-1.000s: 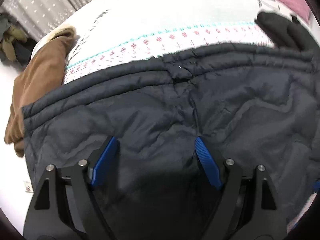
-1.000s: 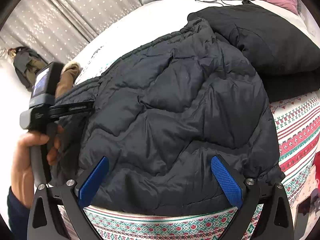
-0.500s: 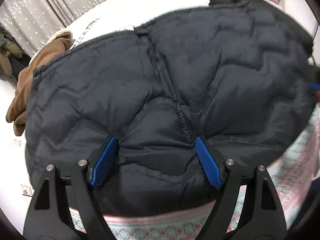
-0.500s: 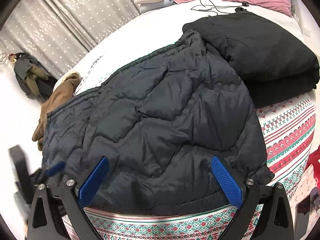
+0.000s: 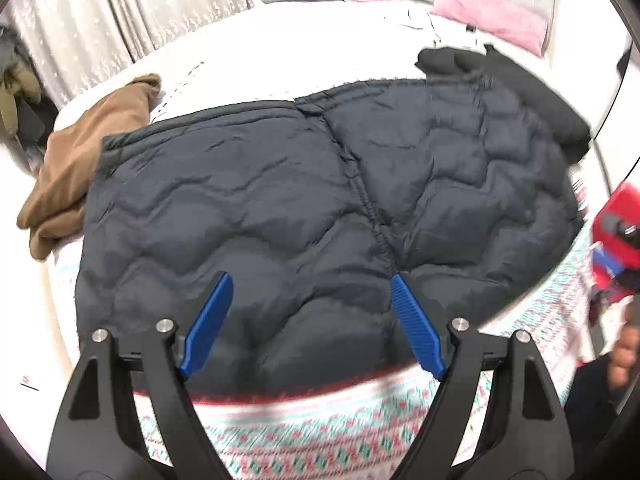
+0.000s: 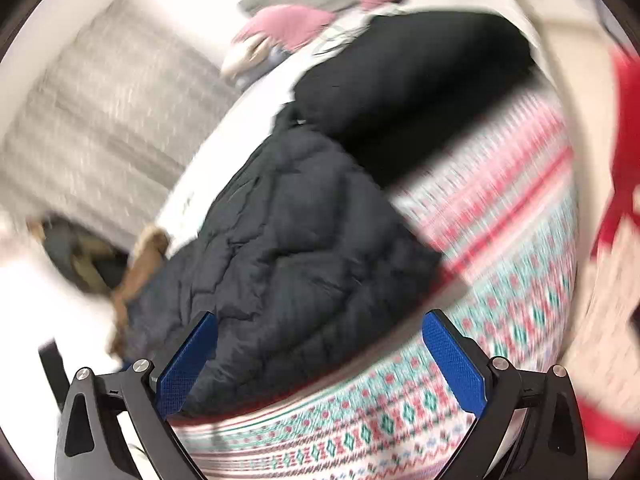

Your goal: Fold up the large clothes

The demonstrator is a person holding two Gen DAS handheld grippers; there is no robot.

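A dark quilted puffer jacket (image 5: 304, 200) lies spread flat on the bed, its centre seam running from the far hem toward me. My left gripper (image 5: 310, 316) hangs open above the jacket's near edge with nothing between its blue pads. In the blurred right wrist view the same jacket (image 6: 288, 256) sits left of centre. My right gripper (image 6: 320, 360) is open over the jacket's near right corner and the patterned sheet, holding nothing.
A black garment (image 5: 516, 84) lies folded at the jacket's far right, also the black garment (image 6: 404, 80). A brown garment (image 5: 84, 164) hangs off the bed's left edge. Pink pillows (image 5: 492, 16) sit at the head. The patterned sheet (image 5: 320, 432) covers the near edge. A hand (image 5: 624, 352) shows at right.
Both grippers have pulled back from the jacket toward the near bed edge, staying open. The right view has swung and rolled to the right, now blurred. The left gripper has left the right view.
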